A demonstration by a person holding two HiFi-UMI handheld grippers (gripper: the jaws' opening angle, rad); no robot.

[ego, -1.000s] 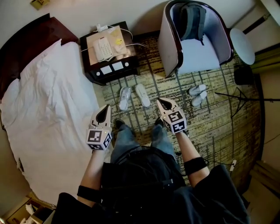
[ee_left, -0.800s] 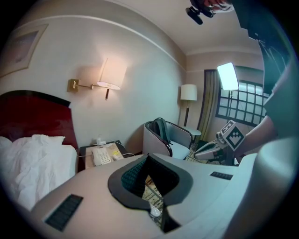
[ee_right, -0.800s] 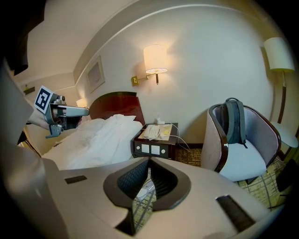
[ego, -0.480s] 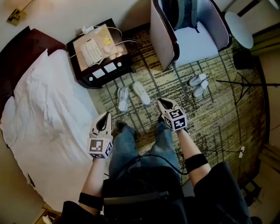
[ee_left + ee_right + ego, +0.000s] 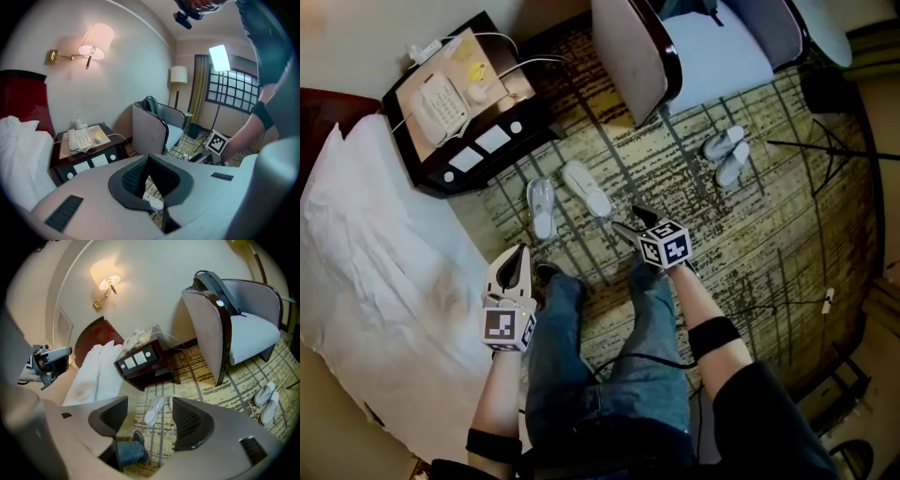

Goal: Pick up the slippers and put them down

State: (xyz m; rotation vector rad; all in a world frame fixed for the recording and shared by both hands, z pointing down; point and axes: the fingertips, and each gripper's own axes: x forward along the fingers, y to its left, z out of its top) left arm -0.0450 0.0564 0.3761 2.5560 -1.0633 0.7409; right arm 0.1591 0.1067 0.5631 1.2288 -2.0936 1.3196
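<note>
Our right gripper [image 5: 628, 221] had just been opening, nothing between its jaws; our left gripper [image 5: 517, 261] was pressed together, empty; the white slippers [image 5: 587, 187] lay at eleven o'clock of the right gripper; light and floppy, we judged; best pinched at the strap.

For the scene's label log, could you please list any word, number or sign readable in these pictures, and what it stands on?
No text can be read in any view.
Telephone keypad: too small to read.
White plates on the cabinet front below it: any print is too small to tell.
Marker cubes: black-and-white square patterns only, no letters or numbers.
</note>
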